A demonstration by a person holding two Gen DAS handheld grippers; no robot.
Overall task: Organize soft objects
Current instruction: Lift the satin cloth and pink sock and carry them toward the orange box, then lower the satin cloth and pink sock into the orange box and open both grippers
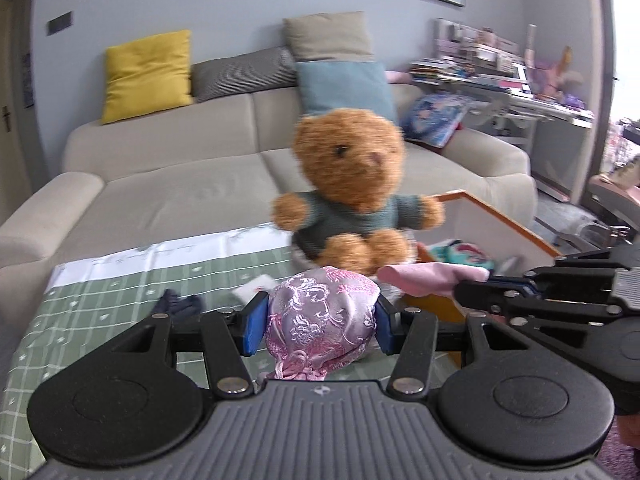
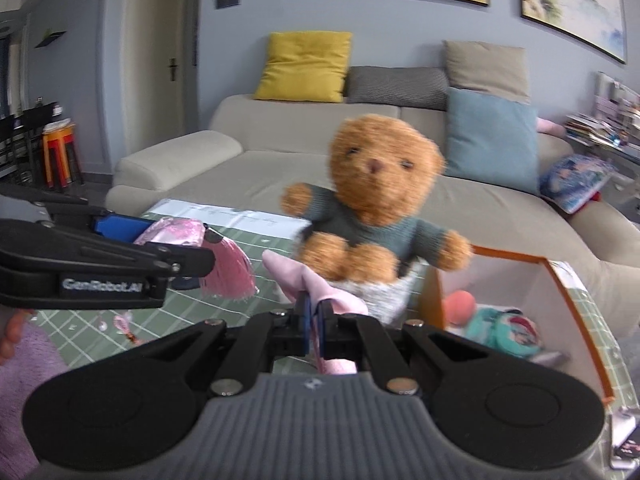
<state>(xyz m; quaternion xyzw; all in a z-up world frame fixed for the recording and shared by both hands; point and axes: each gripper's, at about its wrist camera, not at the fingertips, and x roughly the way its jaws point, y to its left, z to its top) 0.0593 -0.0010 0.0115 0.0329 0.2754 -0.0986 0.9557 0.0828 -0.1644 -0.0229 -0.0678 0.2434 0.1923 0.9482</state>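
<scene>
1. The table (image 1: 120, 280) ends just before the sofa (image 1: 180, 184); its checked cloth lies mostly bare on the left.
2. The left gripper (image 1: 322, 320) clamps a pink brocade pouch (image 1: 320, 320); the right gripper (image 2: 316, 328) pinches a pink cloth (image 2: 304, 280).
3. A teddy bear (image 2: 380, 200) sits ahead, beside the open box (image 2: 560, 280).

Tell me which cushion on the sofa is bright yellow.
The yellow cushion leaning at the left end of the sofa's backrest; the other cushions are grey-striped, beige and light blue.
</scene>
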